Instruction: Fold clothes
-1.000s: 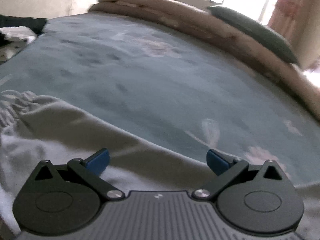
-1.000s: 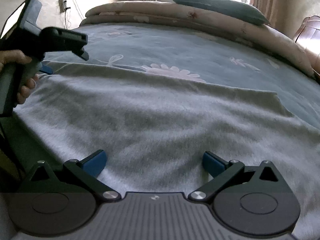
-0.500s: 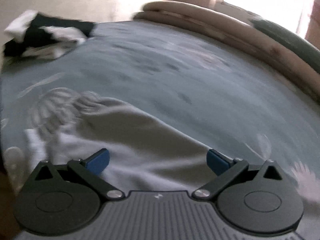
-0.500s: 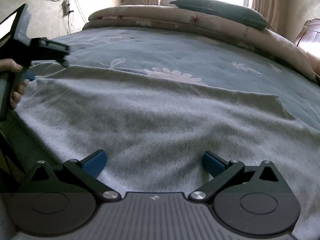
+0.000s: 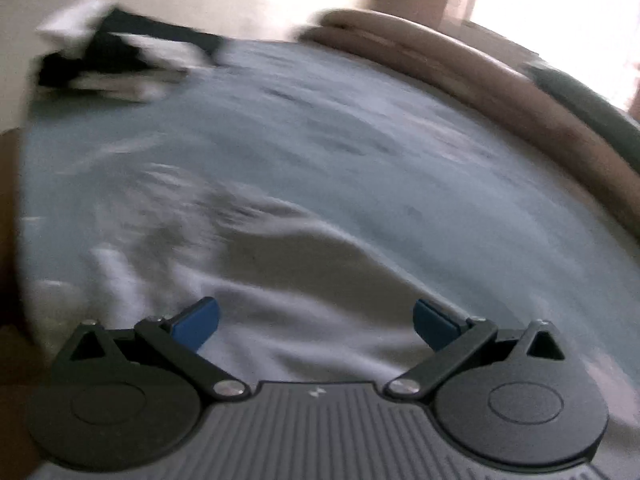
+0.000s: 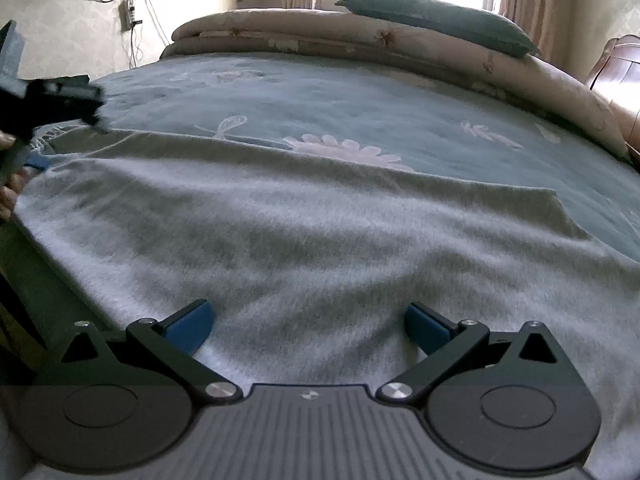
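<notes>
Across the near half of the bed point(image 6: 360, 92), a grey garment point(image 6: 304, 236) lies spread flat on the blue-green flowered bedspread, its far edge running straight from the left toward a corner on the right. Directly over its near part hangs the right hand-held gripper point(image 6: 307, 320), both blue-tipped fingers spread wide apart with nothing between them, the grey cloth filling the gap below. At the garment's left end is the left hand-held gripper point(image 6: 60, 92), a dark blurred shape held by a hand point(image 6: 10, 184) at the picture's edge, just above the gathered end of the cloth. From the left wrist view, this left hand-held gripper point(image 5: 316, 322) also has its fingers wide apart and empty, with a rumpled fold of the grey garment point(image 5: 288, 280) beneath and ahead of them; the view is smeared, so I cannot tell whether the tips touch the fabric. Beyond, on the far left of the bed, sits a pile of black and white clothes point(image 5: 116, 56). Along the headboard side lies a rolled beige quilt point(image 6: 360, 36) with a green pillow point(image 6: 436, 20) on top.
</notes>
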A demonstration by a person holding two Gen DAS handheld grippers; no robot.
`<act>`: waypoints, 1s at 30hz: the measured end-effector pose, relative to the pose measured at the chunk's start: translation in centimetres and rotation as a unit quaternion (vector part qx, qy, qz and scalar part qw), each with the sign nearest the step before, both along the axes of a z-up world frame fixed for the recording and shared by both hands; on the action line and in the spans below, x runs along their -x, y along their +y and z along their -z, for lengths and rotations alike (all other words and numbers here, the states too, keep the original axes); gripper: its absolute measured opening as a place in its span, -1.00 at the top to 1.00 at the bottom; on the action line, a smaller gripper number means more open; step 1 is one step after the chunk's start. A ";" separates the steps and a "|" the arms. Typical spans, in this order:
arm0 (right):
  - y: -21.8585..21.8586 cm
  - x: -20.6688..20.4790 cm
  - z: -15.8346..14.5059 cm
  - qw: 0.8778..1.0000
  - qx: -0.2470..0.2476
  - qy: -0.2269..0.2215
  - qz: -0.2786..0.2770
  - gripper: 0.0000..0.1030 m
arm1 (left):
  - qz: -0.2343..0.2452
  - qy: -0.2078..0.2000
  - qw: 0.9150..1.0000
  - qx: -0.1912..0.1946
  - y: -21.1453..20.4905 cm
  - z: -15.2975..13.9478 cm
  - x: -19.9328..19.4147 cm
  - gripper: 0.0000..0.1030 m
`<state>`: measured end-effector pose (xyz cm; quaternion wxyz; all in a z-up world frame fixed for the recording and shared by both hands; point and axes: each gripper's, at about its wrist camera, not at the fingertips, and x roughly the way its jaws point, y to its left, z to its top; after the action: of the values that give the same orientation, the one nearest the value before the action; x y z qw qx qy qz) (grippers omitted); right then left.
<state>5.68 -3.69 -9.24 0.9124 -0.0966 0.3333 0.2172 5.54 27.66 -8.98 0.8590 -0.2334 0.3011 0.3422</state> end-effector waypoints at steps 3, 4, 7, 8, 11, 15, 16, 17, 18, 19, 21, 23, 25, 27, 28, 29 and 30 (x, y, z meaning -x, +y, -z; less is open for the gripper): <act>-0.1 0.1 0.1 1.000 -0.001 -0.003 -0.001 -1.00 | -0.019 -0.017 1.000 0.012 1.3 -0.1 0.7 -0.99; -0.1 0.1 0.1 1.000 -0.002 -0.003 -0.001 -1.00 | -0.018 -0.021 1.000 0.010 1.2 -0.3 0.8 -0.99; -0.1 0.1 0.1 1.000 -0.003 -0.005 -0.001 -1.00 | 0.016 -0.028 0.999 -0.012 -0.5 -1.1 0.1 -0.99; -0.1 0.1 0.2 1.000 -0.003 -0.006 0.000 -1.00 | 0.030 -0.033 0.999 -0.012 -0.9 -1.3 -0.1 -0.99; 0.0 0.1 0.1 1.000 -0.004 -0.007 0.003 -1.00 | 0.055 -0.033 0.998 -0.006 -2.1 -1.4 -0.7 -0.99; 0.1 0.1 0.2 1.000 -0.006 -0.010 0.008 -1.00 | 0.067 -0.028 0.997 0.003 -2.5 -1.3 -0.5 -0.99; 0.2 0.1 0.2 1.000 -0.006 -0.010 0.009 -1.00 | 0.068 -0.029 0.997 0.006 -2.5 -1.3 -0.4 -0.99; 0.2 0.1 0.2 1.000 -0.006 -0.010 0.010 -1.00 | 0.068 -0.030 0.997 0.006 -2.5 -1.3 -0.3 -0.99; 0.2 0.1 0.2 1.000 -0.007 -0.011 0.011 -1.00 | 0.068 -0.030 0.997 0.007 -2.6 -1.3 -0.2 -0.99; 0.2 0.1 0.2 1.000 -0.007 -0.011 0.011 -1.00 | 0.068 -0.030 0.997 0.009 -2.5 -1.3 -0.2 -0.99; 0.2 0.1 0.2 1.000 -0.007 -0.011 0.013 -1.00 | 0.068 -0.031 0.997 0.014 -2.3 -1.1 -0.2 -0.99; 0.2 0.1 0.2 1.000 -0.007 -0.011 0.013 -1.00 | 0.069 -0.032 0.997 0.020 -2.2 -1.1 -0.2 -0.99; 0.2 0.2 0.2 1.000 -0.007 -0.011 0.013 -1.00 | 0.070 -0.032 0.997 0.022 -2.2 -1.1 -0.3 -0.99; 0.2 0.1 0.2 1.000 -0.006 -0.011 0.014 -1.00 | 0.071 -0.031 0.997 0.023 -2.2 -1.0 -0.3 -0.99; 0.2 0.1 0.2 1.000 -0.006 -0.011 0.014 -1.00 | 0.071 -0.031 0.997 0.024 -2.2 -1.0 -0.3 -0.99; 0.2 0.1 0.1 1.000 -0.005 -0.010 0.014 -1.00 | 0.070 -0.032 0.997 0.026 -2.2 -1.0 -0.3 -0.99; 0.2 0.1 0.1 1.000 -0.005 -0.010 0.015 -1.00 | 0.069 -0.031 0.997 0.028 -2.1 -1.0 -0.2 -0.99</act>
<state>5.56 -3.45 -9.37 0.9192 -0.0895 0.3245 0.2044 5.79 25.55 -8.00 0.8828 -0.2462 0.2988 0.2661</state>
